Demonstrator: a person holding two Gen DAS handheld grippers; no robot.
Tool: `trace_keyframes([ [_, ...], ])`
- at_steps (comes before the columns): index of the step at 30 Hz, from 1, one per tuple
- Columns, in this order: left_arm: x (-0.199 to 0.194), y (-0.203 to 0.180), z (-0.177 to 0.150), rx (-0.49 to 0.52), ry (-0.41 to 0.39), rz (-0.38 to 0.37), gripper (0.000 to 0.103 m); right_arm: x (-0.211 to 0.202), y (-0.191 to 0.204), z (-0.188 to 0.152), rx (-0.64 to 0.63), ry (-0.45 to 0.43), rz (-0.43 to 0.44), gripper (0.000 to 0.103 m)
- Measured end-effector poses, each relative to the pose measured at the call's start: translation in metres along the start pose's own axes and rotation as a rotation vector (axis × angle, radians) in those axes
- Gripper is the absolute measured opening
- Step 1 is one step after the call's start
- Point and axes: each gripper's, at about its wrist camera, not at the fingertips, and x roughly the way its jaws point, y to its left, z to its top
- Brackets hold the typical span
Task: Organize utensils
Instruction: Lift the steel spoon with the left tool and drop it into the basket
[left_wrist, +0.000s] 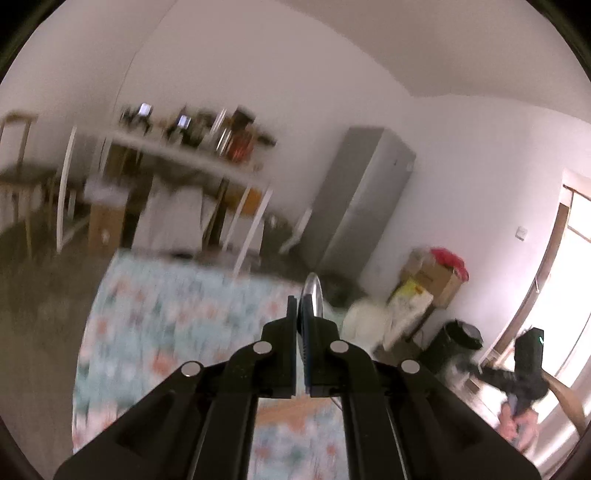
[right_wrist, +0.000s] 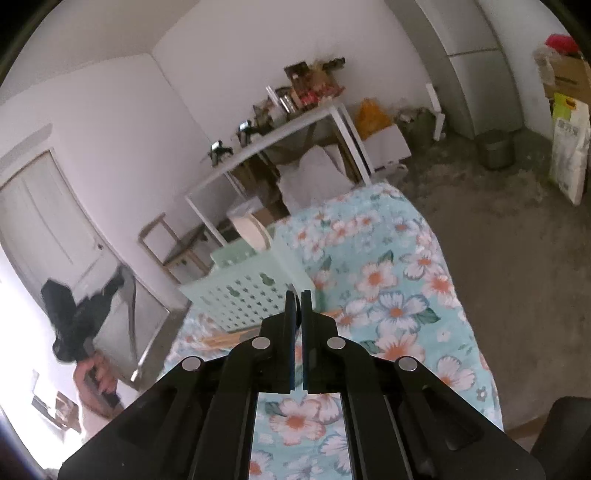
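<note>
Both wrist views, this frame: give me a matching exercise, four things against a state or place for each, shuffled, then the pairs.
Things:
1. left tool
2. right tool
3. mint basket
4. floral tablecloth

States or places:
A. covers the table
B. shut with nothing between the fingers
C. perforated sides, standing on the table, holding a pale plate-like thing
D. shut on a shiny metal utensil

Pairs: 1-D, 2-B, 3-C, 4-A
</note>
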Motion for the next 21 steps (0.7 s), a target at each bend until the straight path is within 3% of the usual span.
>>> trace_keyframes([
  [4, 0.037, -0.022, 0.033, 0.063, -0.112, 0.060, 0.002, -0.016, 0.007, 0.007, 0.002, -0.029, 0.028, 0.001],
  [10, 0.108, -0.060, 0.034, 0.332, -0.207, 0.291, 0.002, -0.024, 0.017, 0.023, -0.011, -0.062, 0.060, 0.001],
  [13, 0.137, -0.073, 0.019, 0.456, -0.177, 0.338, 0.002, -0.020, 0.018, 0.033, -0.012, -0.073, 0.062, 0.001],
  [20, 0.162, -0.082, -0.017, 0.577, -0.045, 0.291, 0.007, 0.010, 0.028, 0.063, -0.023, -0.090, 0.052, 0.001],
  [21, 0.161, -0.082, -0.020, 0.576, -0.037, 0.274, 0.016, 0.017, 0.030, 0.068, -0.019, -0.085, 0.059, 0.001],
])
